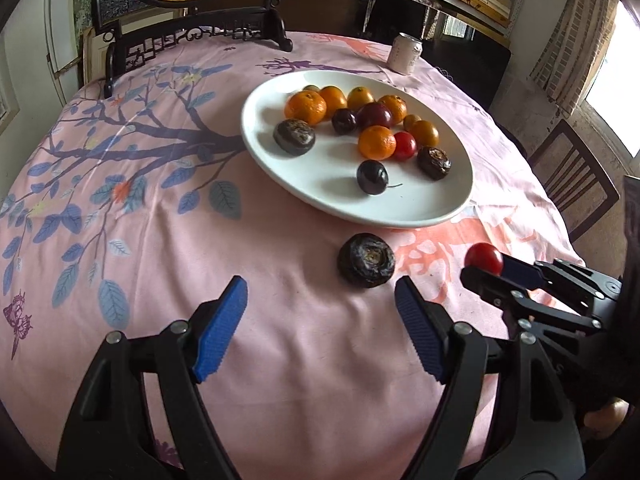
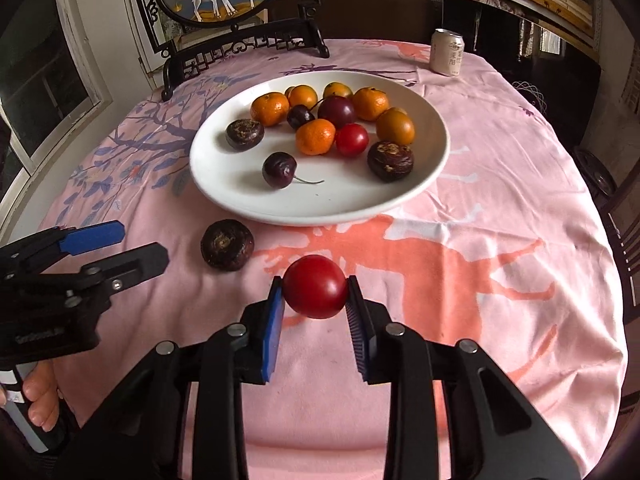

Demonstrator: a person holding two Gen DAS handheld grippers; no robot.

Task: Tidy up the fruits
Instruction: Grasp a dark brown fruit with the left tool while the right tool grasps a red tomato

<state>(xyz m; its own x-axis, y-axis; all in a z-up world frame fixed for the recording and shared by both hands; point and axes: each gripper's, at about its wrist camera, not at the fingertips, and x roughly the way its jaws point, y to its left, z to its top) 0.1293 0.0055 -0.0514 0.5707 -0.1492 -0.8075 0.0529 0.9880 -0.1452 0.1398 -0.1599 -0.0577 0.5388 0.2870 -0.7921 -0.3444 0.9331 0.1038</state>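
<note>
Your right gripper (image 2: 315, 298) is clamped on a smooth, glossy red tomato (image 2: 315, 286) above the pink cloth (image 2: 500, 184), its ribbed blue pads (image 2: 357, 330) pressing both sides. Your left gripper (image 1: 320, 308) stands spread wide, nothing between. Just beyond lies a wrinkled dark fruit (image 1: 366, 260), then the white plate (image 1: 276, 160) of tangerines and cherries; rear fruits overlap.

Fruits (image 2: 316, 136) on plate (image 2: 216, 184) — (can (image 2: 447, 53) behind).
</note>
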